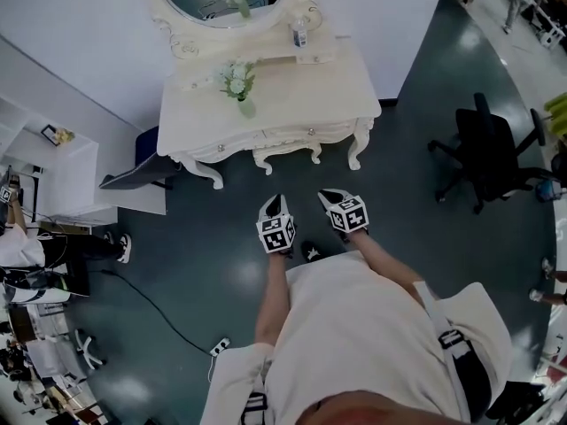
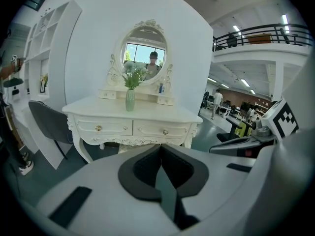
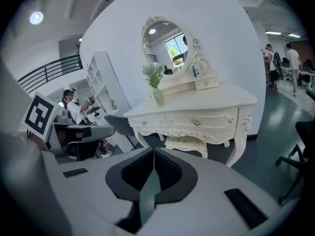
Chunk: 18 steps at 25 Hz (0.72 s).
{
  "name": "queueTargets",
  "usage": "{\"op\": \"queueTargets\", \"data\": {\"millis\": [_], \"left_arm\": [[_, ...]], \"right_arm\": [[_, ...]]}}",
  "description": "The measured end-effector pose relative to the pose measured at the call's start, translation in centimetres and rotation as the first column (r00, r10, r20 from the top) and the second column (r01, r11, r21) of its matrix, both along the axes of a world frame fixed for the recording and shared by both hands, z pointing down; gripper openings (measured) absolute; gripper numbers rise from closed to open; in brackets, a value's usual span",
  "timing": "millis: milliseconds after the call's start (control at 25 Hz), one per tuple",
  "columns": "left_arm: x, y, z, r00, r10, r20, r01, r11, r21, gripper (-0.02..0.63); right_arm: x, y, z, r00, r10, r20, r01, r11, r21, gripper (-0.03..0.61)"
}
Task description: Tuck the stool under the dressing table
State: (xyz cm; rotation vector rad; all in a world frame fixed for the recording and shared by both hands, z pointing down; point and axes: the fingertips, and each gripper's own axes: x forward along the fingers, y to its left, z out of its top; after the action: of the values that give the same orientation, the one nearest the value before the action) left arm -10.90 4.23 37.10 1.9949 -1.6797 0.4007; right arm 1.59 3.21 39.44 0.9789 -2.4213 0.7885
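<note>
Head view, stool (image 1: pixel 285 157) tucked under dressing table (image 1: pixel 292 104) front edge, bare floor (image 1: pixel 221 228) before left gripper (image 1: pixel 275 209) and right gripper (image 1: pixel 335 200), left gripper view, jaws pressed together, empty, stool barely seen, right gripper view, jaws likewise together, stool clear between table legs.

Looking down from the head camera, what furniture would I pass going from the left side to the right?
From left: white shelf unit → grey chair → dressing table → black office chair.
</note>
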Motion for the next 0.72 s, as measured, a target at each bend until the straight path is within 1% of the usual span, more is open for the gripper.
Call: {"op": "queueTargets", "data": {"millis": [160, 360, 720], "left_arm": [[0.2, -0.1, 0.1, 1.000, 0.006, 0.014, -0.006, 1.000, 0.001, 0.015], [0.2, -0.2, 0.5, 1.000, 0.015, 0.021, -0.015, 1.000, -0.007, 0.015], [-1.4, 0.3, 0.7, 1.000, -0.006, 0.016, 0.006, 1.000, -0.012, 0.015]], "right_arm": [[0.5, -0.2, 0.1, 1.000, 0.009, 0.008, -0.009, 1.000, 0.004, 0.044], [0.0, -0.3, 0.3, 1.000, 0.000, 0.014, 0.000, 1.000, 0.001, 0.044], [-1.4, -0.3, 0.4, 1.000, -0.004, 0.011, 0.004, 1.000, 0.000, 0.044]]}}
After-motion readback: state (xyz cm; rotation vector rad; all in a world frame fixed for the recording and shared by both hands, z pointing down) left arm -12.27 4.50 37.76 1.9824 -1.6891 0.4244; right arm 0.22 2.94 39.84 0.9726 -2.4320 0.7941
